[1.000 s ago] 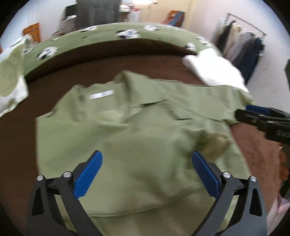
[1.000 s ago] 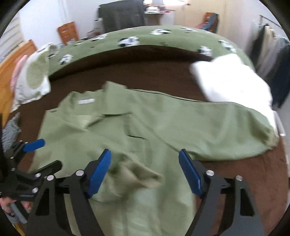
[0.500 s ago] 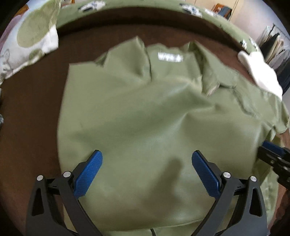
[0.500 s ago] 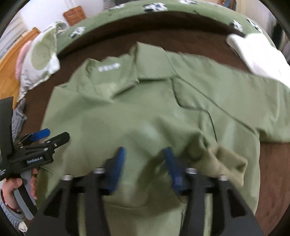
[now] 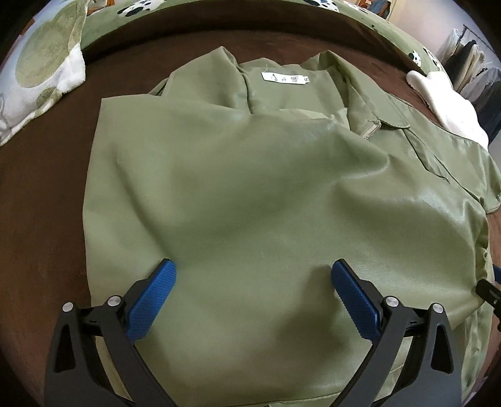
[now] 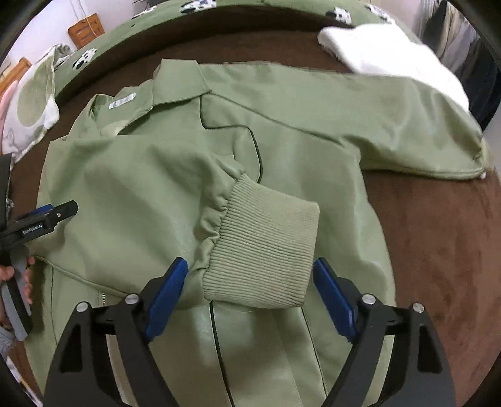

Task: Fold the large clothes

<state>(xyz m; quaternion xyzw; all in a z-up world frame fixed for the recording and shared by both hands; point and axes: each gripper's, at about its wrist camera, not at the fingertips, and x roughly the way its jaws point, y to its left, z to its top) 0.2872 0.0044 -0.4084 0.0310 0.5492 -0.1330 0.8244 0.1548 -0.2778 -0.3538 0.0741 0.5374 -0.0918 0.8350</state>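
A large olive green jacket [image 5: 250,203] lies front up on the brown bed cover, collar and white label [image 5: 284,78] at the far side. One sleeve is folded across the chest; its ribbed cuff [image 6: 263,250] lies between my right gripper's blue pads. My right gripper [image 6: 250,291] is open, low over the cuff. The other sleeve [image 6: 360,125] stretches out to the right. My left gripper [image 5: 253,294] is open, just above the folded sleeve, holding nothing; it also shows at the left edge of the right wrist view [image 6: 40,222].
A white folded cloth [image 6: 391,59] lies at the far right of the bed, a patterned pillow [image 5: 40,69] at the far left. A green blanket [image 6: 250,6] with panda prints rims the far edge. Bare brown cover [image 6: 438,234] lies to the right.
Both grippers have moved forward and down close over the jacket. The sleeve now lies folded across the chest, and the right gripper, which had narrowed half a second ago, is wide open over the cuff.
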